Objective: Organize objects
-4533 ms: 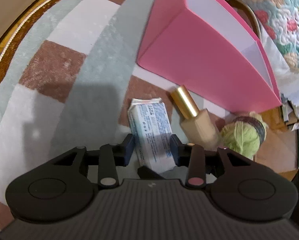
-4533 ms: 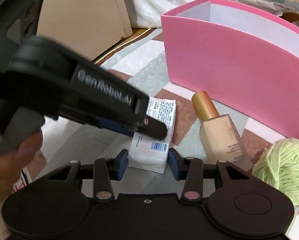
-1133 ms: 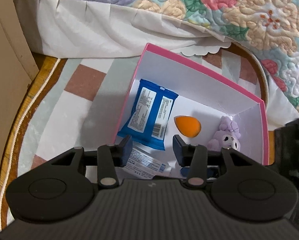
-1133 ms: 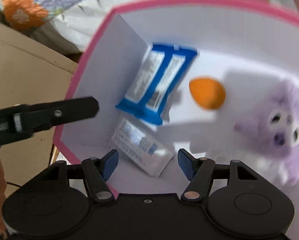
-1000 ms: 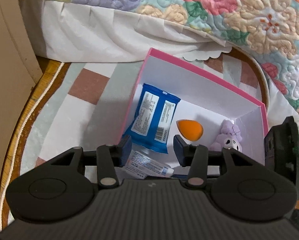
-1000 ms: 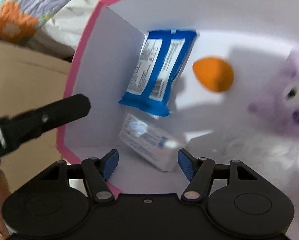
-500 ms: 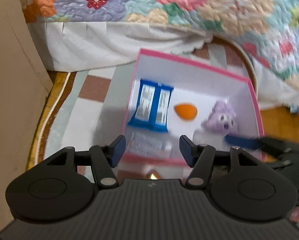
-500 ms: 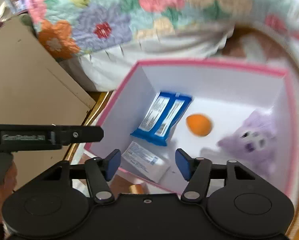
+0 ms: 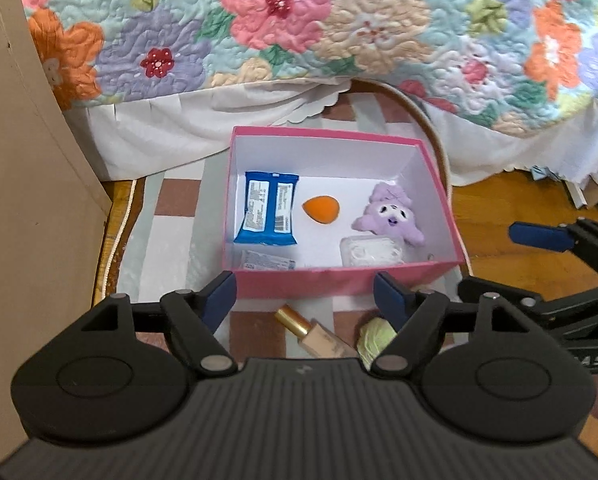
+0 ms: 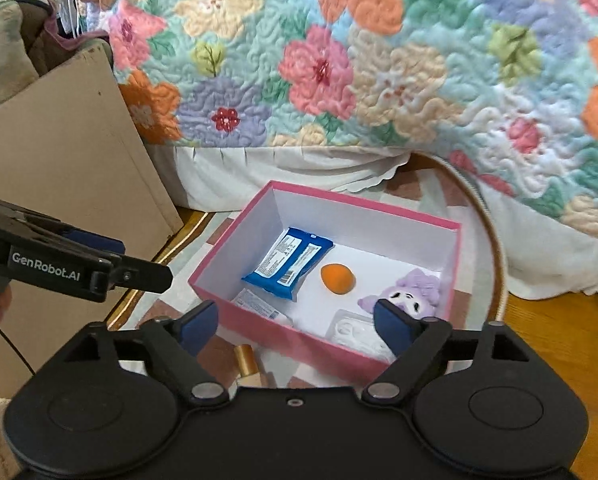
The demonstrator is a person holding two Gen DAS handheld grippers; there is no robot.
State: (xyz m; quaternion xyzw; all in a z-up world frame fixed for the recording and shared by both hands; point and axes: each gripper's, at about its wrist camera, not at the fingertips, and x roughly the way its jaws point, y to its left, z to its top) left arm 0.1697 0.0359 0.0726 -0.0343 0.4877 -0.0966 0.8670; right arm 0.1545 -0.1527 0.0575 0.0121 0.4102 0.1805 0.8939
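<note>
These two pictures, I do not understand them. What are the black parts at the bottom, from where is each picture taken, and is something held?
Each black shape is a hand-held gripper; a person carries one in each hand, with a camera on it looking along its fingers. One picture looks over the left gripper, the other over the right gripper. Both are opening with nothing between the jaws. On the rug stands a pink box holding a blue packet, an orange sponge and a purple plush toy. A foundation bottle lies outside.
</note>
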